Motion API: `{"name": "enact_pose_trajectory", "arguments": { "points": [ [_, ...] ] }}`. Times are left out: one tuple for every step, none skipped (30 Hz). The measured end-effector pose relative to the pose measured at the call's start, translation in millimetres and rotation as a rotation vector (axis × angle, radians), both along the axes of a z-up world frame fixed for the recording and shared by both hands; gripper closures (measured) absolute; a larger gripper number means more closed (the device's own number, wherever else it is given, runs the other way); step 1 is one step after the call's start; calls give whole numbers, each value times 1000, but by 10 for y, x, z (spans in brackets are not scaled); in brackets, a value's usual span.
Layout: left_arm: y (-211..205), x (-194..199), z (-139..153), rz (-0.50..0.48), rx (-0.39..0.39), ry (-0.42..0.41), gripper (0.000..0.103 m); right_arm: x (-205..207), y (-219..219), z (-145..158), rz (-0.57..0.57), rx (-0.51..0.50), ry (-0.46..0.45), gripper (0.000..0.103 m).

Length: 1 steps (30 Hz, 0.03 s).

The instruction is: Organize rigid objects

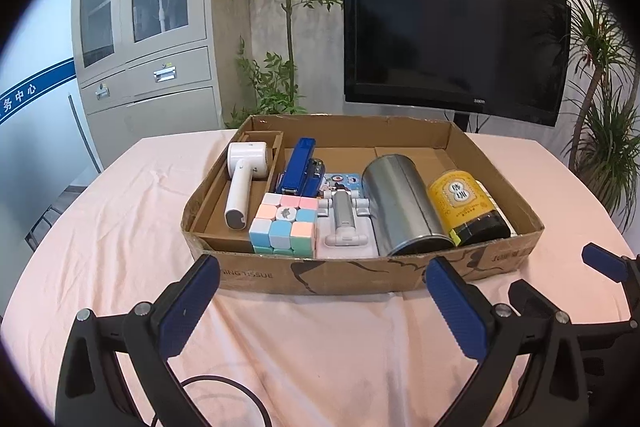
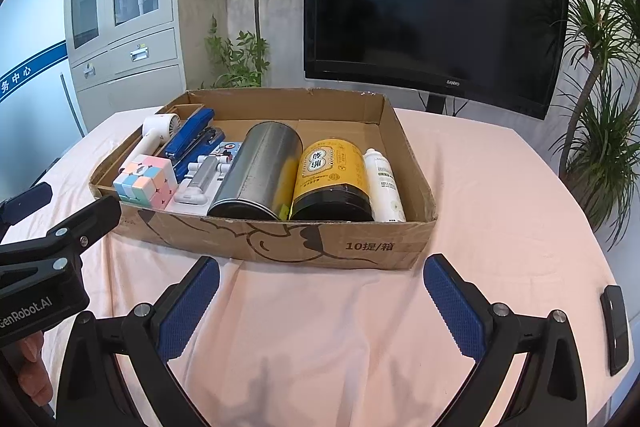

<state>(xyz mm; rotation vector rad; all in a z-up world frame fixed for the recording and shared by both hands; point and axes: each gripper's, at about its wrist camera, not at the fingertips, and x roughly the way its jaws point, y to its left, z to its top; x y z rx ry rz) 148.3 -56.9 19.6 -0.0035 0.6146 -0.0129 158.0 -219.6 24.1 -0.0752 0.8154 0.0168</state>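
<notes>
- Everything we're sorting sits in the cardboard box (image 1: 360, 275), straight ahead of both claws on the pink tabletop (image 1: 120, 227), its near wall just past the fingertips.
- Our left claw (image 1: 320, 291) is spread wide and holding nothing; the right claw (image 2: 320, 287) is likewise wide apart and empty. Both hover short of the box, touching nothing.
- Across the box from left to right: white handheld gadget (image 1: 244, 183), blue stapler (image 1: 300, 167), pastel cube (image 1: 284, 225), a grey-and-white holder (image 1: 344, 223), metal tin (image 1: 400, 203), yellow jar (image 1: 464, 207).
- The tin and jar lie on their sides, long axes running away from us, ends facing the claws.
- We'd say the left claw is nearer the cube and the right is nearer the jar.
- The right wrist view shows a white bottle (image 2: 382, 183) lying beside the jar against the right wall; in the left view the jar nearly hides it.
- The right view also catches a dark object (image 2: 616, 331) on the tabletop off to the right; we can't tell what it is.
</notes>
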Motion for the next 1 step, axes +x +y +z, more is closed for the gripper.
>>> {"name": "enact_pose_trajectory", "arguments": {
  "points": [
    [17,13,-2,-1,-8,-4,1,-1,5,0,-1,-1,0,0]
  ]
}}
